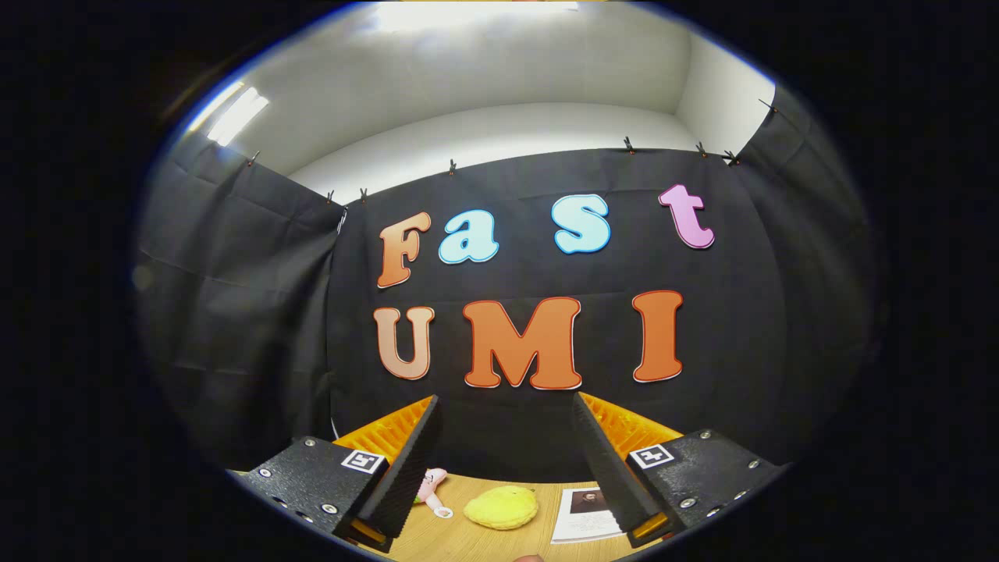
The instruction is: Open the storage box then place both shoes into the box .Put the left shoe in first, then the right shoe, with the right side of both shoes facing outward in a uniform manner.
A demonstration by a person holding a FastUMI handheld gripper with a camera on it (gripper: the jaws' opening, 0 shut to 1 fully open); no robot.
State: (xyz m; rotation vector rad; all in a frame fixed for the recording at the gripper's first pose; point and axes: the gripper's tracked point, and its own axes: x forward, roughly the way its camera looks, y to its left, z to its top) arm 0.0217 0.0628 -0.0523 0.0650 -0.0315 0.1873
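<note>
My gripper (pixel 506 414) is held up level, pointing at the booth's black cloth wall. Its two fingers (pixel 410 460) stand wide apart with nothing between them. Below and between the fingers lies the far part of a wooden table (pixel 468 538). I cannot make out the storage box or the shoes.
On the table below the fingers lie a yellow plush toy (pixel 501 506), a small pink toy (pixel 431 488) to its left and a printed sheet of paper (pixel 585 515) to its right. Black cloth walls close the booth on the left, the back and the right.
</note>
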